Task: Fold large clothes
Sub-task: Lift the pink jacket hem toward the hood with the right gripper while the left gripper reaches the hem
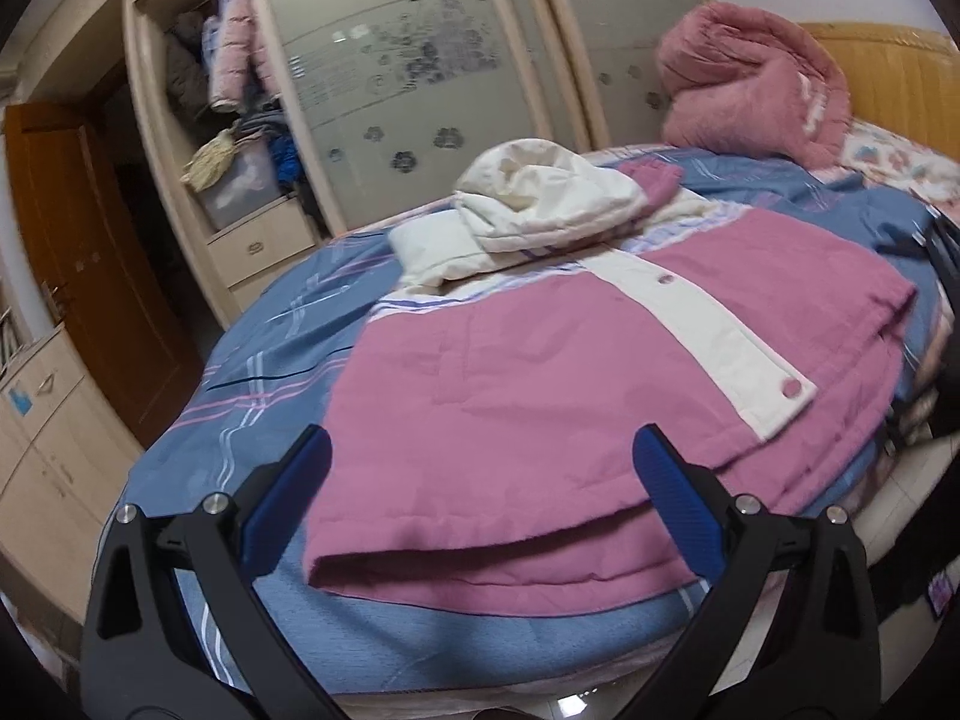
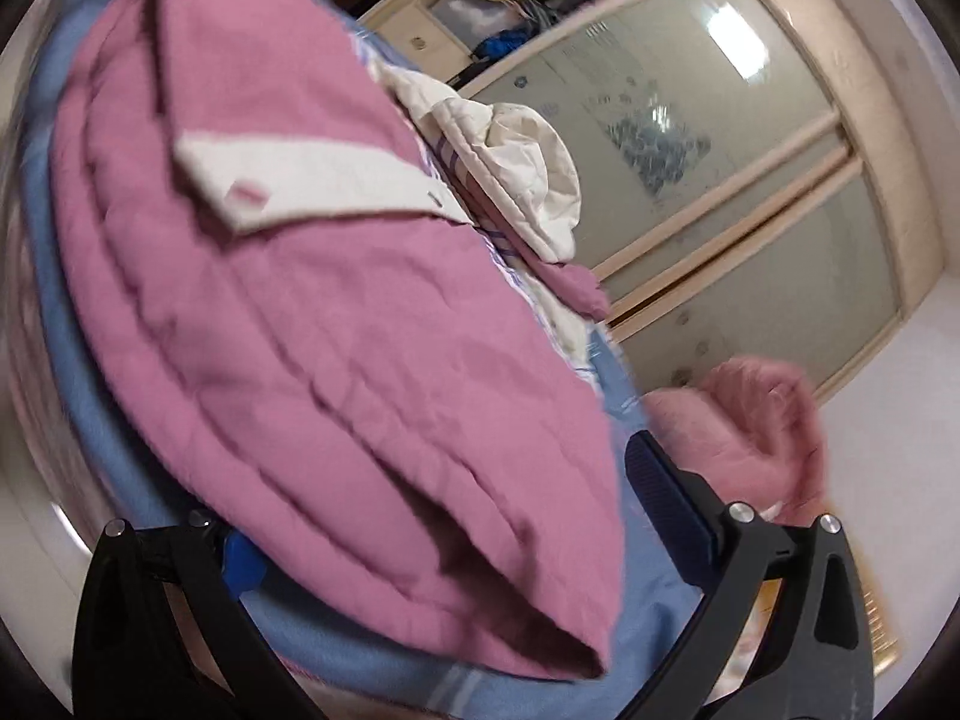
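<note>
Both pairs of tongs sit closest to the lens, black arms with blue pads. From the left wrist view the left gripper [image 1: 480, 462] is spread wide and released, its pads clear of the cloth and hanging just above the near hem of the jacket [image 1: 540, 390]. From the right wrist view, which is tilted and blurred, the right gripper [image 2: 432, 498] also stands wide apart, with a thick fold of the jacket [image 2: 336, 330] lying between its fingers; the left pad is mostly hidden under the cloth, and nothing is pinched. Largest of all is the bed [image 1: 288, 348], covered by a blue sheet with pink and white stripes. On it the pink quilted jacket lies flat with its front up, sides folded in, a white button strip [image 1: 708, 336] running down the middle and two pink snaps on it. Its white hood [image 1: 540, 198] is bunched at the far end. Behind that, near the yellow headboard [image 1: 888, 72], a pink fluffy blanket [image 1: 744, 78] sits rolled in a heap. Along the wall stands a wardrobe [image 1: 420, 60] with frosted sliding doors printed with flowers; its open left section holds stacked clothes and a clear box. A brown door [image 1: 90, 252] is at the far left.
</note>
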{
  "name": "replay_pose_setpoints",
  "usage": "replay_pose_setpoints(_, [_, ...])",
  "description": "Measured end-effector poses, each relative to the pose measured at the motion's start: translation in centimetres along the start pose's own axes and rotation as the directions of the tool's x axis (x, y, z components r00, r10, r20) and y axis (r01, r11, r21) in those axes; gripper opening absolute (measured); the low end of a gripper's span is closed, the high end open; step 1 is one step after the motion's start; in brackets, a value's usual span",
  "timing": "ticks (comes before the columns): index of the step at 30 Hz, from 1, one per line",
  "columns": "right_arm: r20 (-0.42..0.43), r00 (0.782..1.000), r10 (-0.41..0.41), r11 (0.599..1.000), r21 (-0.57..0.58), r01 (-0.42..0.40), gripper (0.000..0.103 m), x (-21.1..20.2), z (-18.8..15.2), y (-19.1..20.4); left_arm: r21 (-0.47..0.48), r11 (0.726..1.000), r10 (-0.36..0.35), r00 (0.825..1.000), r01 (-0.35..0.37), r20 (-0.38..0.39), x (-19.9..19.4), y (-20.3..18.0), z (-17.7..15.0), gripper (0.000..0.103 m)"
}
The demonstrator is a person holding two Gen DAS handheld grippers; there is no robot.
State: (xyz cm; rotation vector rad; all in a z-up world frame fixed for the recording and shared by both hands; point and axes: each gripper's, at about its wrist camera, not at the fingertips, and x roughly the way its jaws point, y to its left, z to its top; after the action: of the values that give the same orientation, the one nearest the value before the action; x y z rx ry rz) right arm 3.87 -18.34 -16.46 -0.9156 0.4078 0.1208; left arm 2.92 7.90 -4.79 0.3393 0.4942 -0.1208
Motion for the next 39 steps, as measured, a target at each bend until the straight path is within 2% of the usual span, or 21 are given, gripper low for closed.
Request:
replay_pose_setpoints(3, [0.027,0.999,0.035,0.993,0.109,-0.037,0.102,-0.1,0.8,-1.9,0.101,0.994,-0.045,0.999,0.044,0.008,-0.3,-1.7,-0.8,0.101])
replay_pose_setpoints(5, [0.023,0.997,0.072,0.98,0.185,-0.075,0.102,0.1,1.2,-3.3,0.204,0.976,-0.076,0.997,0.073,0.011,-0.6,-3.2,-1.8,0.101])
replay_pose_setpoints(7, [0.044,0.997,0.071,0.972,0.222,-0.079,0.102,-0.5,1.6,-4.2,0.304,0.949,-0.081,0.997,0.079,-0.007,-0.5,-4.7,-3.0,0.101])
replay_pose_setpoints(11, [0.072,0.993,0.096,0.933,0.34,-0.115,0.102,-0.7,2.0,-6.3,0.398,0.913,-0.067,0.995,0.089,-0.07,0.5,-6.1,-4.8,0.101])
replay_pose_setpoints(15, [0.091,0.992,0.089,0.918,0.378,-0.117,0.102,-1.0,2.2,-6.9,0.456,0.89,0.048,0.997,-0.017,-0.056,2.0,-6.4,-5.5,0.101])
replay_pose_setpoints(18, [0.089,0.991,0.096,0.916,0.383,-0.123,0.102,-0.9,2.3,-6.9,0.494,0.858,0.154,0.988,-0.141,0.014,3.3,-6.3,-5.8,0.101])
replay_pose_setpoints(20, [0.088,0.991,0.099,0.914,0.385,-0.125,0.102,-0.9,2.3,-6.6,0.504,0.843,0.199,0.979,-0.191,0.038,4.4,-6.0,-5.8,0.097])
replay_pose_setpoints(21, [0.086,0.991,0.107,0.911,0.39,-0.132,0.102,-0.7,2.1,-6.7,0.502,0.84,0.214,0.976,-0.205,0.04,5.0,-5.7,-5.6,0.087])
replay_pose_setpoints(22, [0.084,0.99,0.116,0.908,0.395,-0.14,0.102,-0.6,2.1,-6.7,0.493,0.844,0.225,0.974,-0.21,0.029,5.6,-5.4,-5.4,0.075])
replay_pose_setpoints(23, [0.082,0.989,0.124,0.905,0.399,-0.147,0.1,-0.5,2.0,-6.7,0.48,0.854,0.222,0.975,-0.201,0.014,6.0,-5.1,-5.1,0.069])
replay_pose_setpoints(25, [0.08,0.987,0.14,0.902,0.401,-0.16,0.095,-0.4,1.9,-6.6,0.402,0.9,0.198,0.98,-0.168,-0.035,6.7,-4.0,-3.9,0.045])
replay_pose_setpoints(26, [0.071,0.985,0.156,0.898,0.404,-0.172,0.088,-0.2,1.9,-6.4,0.331,0.932,0.179,0.982,-0.15,-0.06,7.0,-3.2,-3.2,0.04])
replay_pose_setpoints(27, [0.06,0.984,0.17,0.895,0.408,-0.18,0.079,0.0,1.8,-6.3,0.279,0.95,0.169,0.983,-0.143,-0.075,7.2,-2.5,-2.7,0.034])
replay_pose_setpoints(28, [0.051,0.982,0.181,0.893,0.411,-0.186,0.073,0.0,1.7,-6.1,0.183,0.975,0.147,0.985,-0.128,-0.092,7.3,-1.5,-1.9,0.032])
replay_pose_setpoints(29, [0.028,0.981,0.191,0.891,0.415,-0.186,0.061,0.3,1.6,-5.9,0.138,0.983,0.132,0.986,-0.118,-0.099,7.2,-1.2,-1.6,0.03])
replay_pose_setpoints(30, [0.013,0.979,0.203,0.887,0.422,-0.189,0.05,0.6,1.5,-5.8,0.093,0.99,0.119,0.987,-0.11,-0.106,7.2,-0.9,-1.3,0.028])
replay_pose_setpoints(32, [-0.029,0.975,0.22,0.877,0.444,-0.184,0.036,1.3,1.1,-5.6,0.041,0.993,0.117,0.988,-0.114,-0.105,7.1,-0.6,-0.9,0.026])
replay_pose_setpoints(36, [-0.085,0.963,0.255,0.862,0.471,-0.186,0.021,2.4,0.7,-5.2,-0.036,0.991,0.122,0.986,-0.126,-0.115,7.2,-0.5,-0.5,0.025])
replay_pose_setpoints(39, [-0.111,0.959,0.259,0.861,0.478,-0.177,0.016,2.8,0.5,-4.7,-0.159,0.982,0.074,0.984,-0.099,-0.159,7.7,0.6,-0.4,0.025])
